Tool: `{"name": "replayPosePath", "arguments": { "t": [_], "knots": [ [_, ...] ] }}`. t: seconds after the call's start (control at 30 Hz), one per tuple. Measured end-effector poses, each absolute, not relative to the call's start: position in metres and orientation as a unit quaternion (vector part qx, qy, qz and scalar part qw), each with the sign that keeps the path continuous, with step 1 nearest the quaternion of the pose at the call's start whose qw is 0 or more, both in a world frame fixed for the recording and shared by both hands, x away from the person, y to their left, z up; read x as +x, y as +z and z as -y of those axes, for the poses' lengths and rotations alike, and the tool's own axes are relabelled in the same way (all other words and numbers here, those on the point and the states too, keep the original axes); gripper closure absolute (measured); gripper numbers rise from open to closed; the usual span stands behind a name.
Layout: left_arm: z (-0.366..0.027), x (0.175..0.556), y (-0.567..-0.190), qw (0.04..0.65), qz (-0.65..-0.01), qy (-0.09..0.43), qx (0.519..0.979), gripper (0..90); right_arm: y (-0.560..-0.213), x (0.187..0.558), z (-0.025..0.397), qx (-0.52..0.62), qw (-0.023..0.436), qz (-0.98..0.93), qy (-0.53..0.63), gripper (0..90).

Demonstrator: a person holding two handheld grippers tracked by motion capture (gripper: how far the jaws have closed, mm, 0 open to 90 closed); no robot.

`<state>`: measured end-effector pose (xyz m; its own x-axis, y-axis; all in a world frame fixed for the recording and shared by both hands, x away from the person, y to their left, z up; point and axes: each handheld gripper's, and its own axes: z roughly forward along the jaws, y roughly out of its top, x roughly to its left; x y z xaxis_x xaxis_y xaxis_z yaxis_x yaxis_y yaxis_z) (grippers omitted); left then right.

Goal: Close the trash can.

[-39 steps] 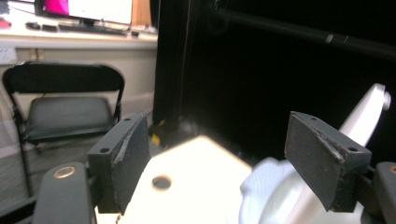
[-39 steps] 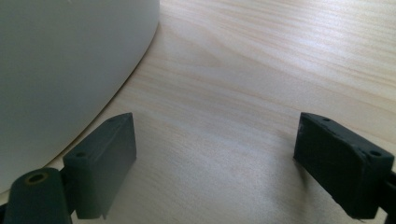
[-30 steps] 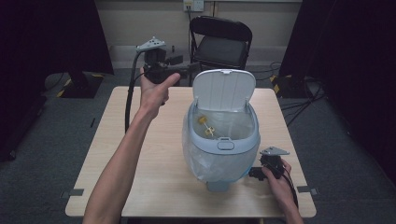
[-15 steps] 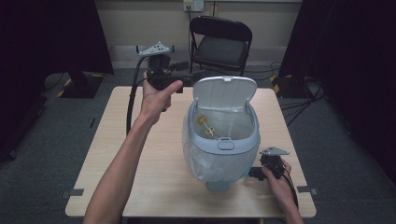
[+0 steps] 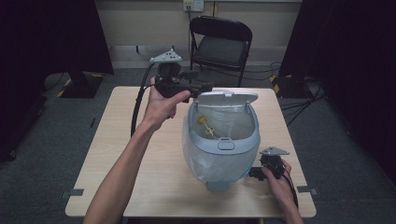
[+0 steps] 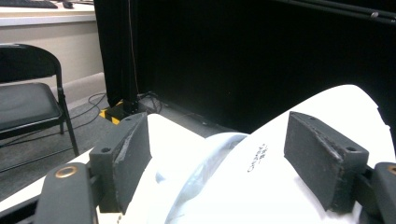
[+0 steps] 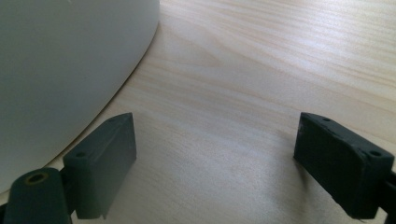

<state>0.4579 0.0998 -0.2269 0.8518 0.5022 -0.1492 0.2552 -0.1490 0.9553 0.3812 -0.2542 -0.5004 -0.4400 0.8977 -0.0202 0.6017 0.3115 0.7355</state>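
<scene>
A pale blue bin [image 5: 220, 151] lined with a clear plastic bag stands on the wooden table [image 5: 116, 154]. Its white lid [image 5: 224, 98] is hinged at the back and leans forward over the opening. My left gripper [image 5: 201, 87] is held in the air, open, right behind the lid's top edge. In the left gripper view the lid [image 6: 280, 186] lies below and between the spread jaws of that gripper [image 6: 217, 163]. Small yellowish objects [image 5: 208, 127] lie inside the bag. My right gripper [image 5: 254, 173] rests open on the table beside the bin's base; the bin wall [image 7: 60, 60] is at its left [image 7: 215, 158].
A black folding chair [image 5: 222, 44] stands behind the table's far edge. Dark curtains hang on both sides of the room. Bare tabletop lies left of the bin and in front of my right gripper [image 7: 261, 60].
The lid has tipped from nearly upright to leaning forward over the bin. My left gripper has moved right, following the lid's back. The right gripper has stayed put.
</scene>
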Motion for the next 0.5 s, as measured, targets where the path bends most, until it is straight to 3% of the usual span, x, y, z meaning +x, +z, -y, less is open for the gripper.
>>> {"name": "replayPosePath", "arguments": {
  "t": [0.5],
  "knots": [
    [-0.086,0.437,-0.239,0.581,-0.218,0.101,0.778,21.3,-0.500,0.381,0.254,0.481,0.220,-0.779,0.336,12.1]
  ]
}}
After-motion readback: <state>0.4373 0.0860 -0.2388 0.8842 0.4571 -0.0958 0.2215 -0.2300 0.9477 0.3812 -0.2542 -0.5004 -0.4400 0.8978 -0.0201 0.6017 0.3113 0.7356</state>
